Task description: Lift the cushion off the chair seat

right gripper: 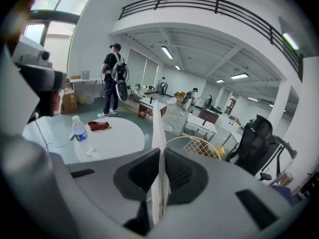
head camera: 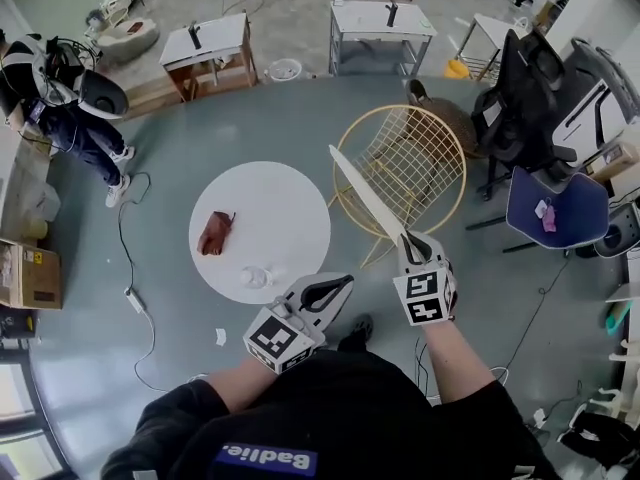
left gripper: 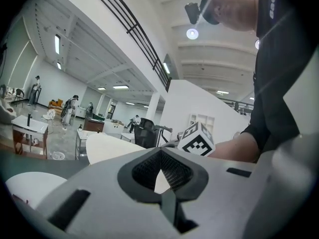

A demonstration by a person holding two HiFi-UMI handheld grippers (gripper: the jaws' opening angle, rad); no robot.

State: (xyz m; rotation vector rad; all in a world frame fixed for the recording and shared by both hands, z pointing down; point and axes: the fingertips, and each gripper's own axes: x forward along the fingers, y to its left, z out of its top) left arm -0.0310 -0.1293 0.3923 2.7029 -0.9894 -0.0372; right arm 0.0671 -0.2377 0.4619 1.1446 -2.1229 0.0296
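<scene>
A thin cream cushion (head camera: 366, 193) hangs edge-on in the air above the gold wire chair (head camera: 415, 168), clear of its seat. My right gripper (head camera: 410, 240) is shut on the cushion's near edge. In the right gripper view the cushion (right gripper: 158, 133) stands as a thin upright sheet pinched between the pads, with the chair (right gripper: 197, 146) behind it. My left gripper (head camera: 335, 288) is lower and to the left, near my body, shut with nothing in it. In the left gripper view its jaws (left gripper: 162, 176) meet at the tips, and the cushion (left gripper: 107, 146) shows as a pale disc beyond.
A round white table (head camera: 290, 198) left of the chair bears a red cloth (head camera: 215, 233) and a clear bottle (head camera: 258, 276). Black office chairs (head camera: 525, 108) and a blue seat (head camera: 555, 208) stand at the right. A person (head camera: 60, 98) stands far left; desks (head camera: 205, 43) line the back.
</scene>
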